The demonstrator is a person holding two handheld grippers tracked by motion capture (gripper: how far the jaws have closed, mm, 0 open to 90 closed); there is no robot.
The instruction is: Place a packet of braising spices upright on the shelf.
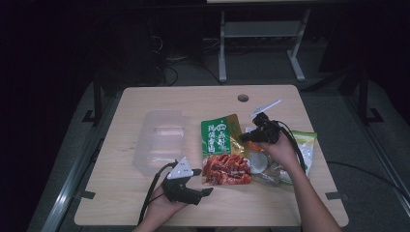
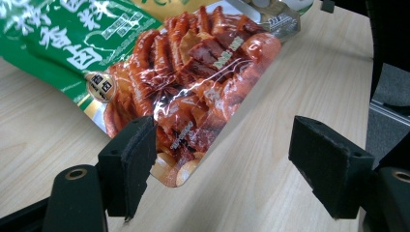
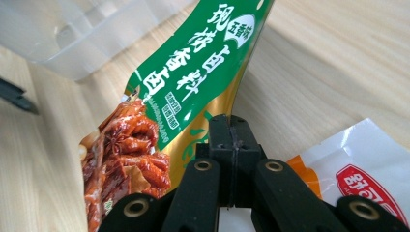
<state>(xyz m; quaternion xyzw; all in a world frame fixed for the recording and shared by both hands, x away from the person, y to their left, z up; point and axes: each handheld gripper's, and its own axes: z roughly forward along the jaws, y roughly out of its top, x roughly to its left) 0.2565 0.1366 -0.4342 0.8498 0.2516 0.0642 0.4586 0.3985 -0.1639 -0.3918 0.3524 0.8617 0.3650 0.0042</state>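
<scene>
A green pouch (image 1: 223, 147) with red meat printed on its lower half lies mid-table. In the right gripper view the pouch (image 3: 193, 72) rises off the wood, and my right gripper (image 3: 231, 133) is shut on its gold right edge. From the high view the right gripper (image 1: 245, 137) sits at the pouch's right side. My left gripper (image 1: 203, 183) is near the front edge, just left of the pouch's lower corner. Its jaws stand wide apart in the left gripper view, left gripper (image 2: 232, 166), with the pouch's red corner (image 2: 193, 82) against the left pad (image 2: 138, 164).
A clear plastic container (image 1: 162, 140) lies left of the pouch. Several other snack packets (image 1: 290, 154) are piled under and right of my right hand, one white and red (image 3: 358, 169). A cable hole (image 1: 243, 97) sits near the table's far edge.
</scene>
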